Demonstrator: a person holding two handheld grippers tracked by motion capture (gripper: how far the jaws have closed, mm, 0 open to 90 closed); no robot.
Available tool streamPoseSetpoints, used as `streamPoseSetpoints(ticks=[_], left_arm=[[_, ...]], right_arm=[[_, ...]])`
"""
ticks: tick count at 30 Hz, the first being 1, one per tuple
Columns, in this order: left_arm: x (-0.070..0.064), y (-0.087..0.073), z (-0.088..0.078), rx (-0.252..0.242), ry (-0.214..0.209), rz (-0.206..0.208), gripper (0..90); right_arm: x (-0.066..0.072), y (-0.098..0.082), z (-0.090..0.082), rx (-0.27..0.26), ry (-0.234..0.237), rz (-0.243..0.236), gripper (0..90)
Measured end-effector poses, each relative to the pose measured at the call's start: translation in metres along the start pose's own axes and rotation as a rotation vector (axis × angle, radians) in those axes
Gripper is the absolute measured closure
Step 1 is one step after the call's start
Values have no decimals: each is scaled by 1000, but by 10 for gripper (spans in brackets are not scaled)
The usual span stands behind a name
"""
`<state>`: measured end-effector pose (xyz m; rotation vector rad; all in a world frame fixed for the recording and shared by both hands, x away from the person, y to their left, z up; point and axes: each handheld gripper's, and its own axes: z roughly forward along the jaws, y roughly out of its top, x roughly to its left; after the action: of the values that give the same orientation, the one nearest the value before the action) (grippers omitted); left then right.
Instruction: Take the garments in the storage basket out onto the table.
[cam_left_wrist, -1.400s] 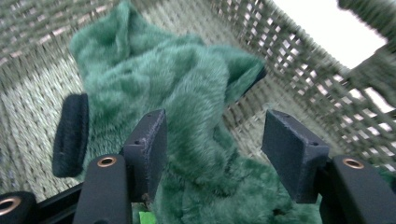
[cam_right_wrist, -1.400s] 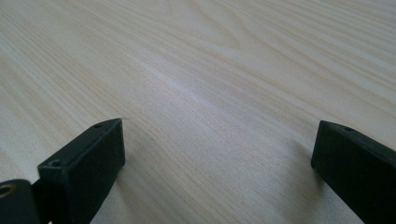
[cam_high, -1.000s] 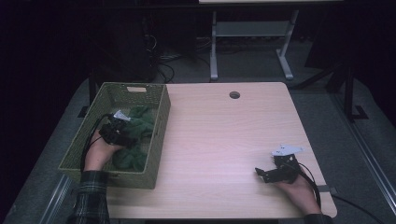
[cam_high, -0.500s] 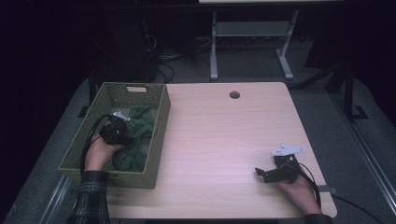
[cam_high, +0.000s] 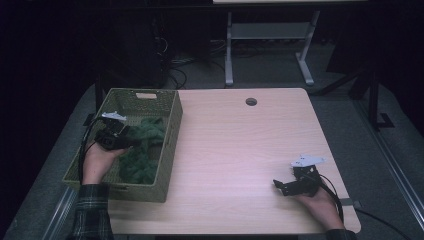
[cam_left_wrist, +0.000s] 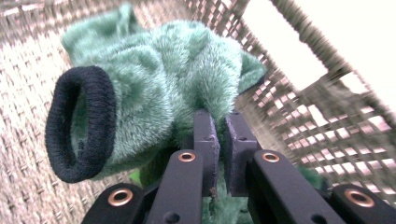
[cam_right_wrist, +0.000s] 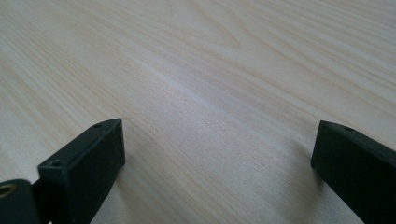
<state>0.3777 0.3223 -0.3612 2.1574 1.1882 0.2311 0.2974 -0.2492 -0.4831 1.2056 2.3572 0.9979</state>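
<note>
— Where's the fuzzy green fabric garment with the black ribbed cuff?
— In the woven olive basket on the pale wood table, pinched by the left gripper, whose jaws just closed.
— The right gripper?
— Jaws apart, low over bare tabletop. Dark room behind; grey metal stand.

Fuzzy garment: dark green, with black ribbed cuff. Basket: olive-green weave. Table: pale wood grain. Sleeve: dark plaid. Grippers: black.
</note>
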Motion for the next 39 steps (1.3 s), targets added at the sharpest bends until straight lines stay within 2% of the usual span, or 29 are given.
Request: streamPoseSetpoints(ticks=[1, 6, 12, 14, 20, 24, 34, 39], left_arm=[[-1, 1, -4, -19, -12, -4, 851], [-3, 3, -12, -45, -18, -16, 854], [-6, 8, -30, -102, -36, -35, 856], [-8, 13, -39, -113, -39, -21, 856], [-13, 23, -51, -136, -61, -17, 856], [-20, 33, -67, -178, -92, -1, 856], [-36, 55, -95, -234, -97, 49, 857], [-49, 69, -108, -257, -102, 81, 857]], right_arm=[[0, 0, 0, 0, 0, 0, 24], [0, 0, 0, 0, 0, 0, 24], [0, 0, 0, -1, 0, 2, 25], [0, 0, 0, 0, 0, 2, 25], [0, 0, 0, 0, 1, 2, 25], [0, 0, 0, 0, 0, 2, 25], [0, 0, 0, 0, -1, 4, 25], [0, 0, 0, 2, 0, 8, 25]])
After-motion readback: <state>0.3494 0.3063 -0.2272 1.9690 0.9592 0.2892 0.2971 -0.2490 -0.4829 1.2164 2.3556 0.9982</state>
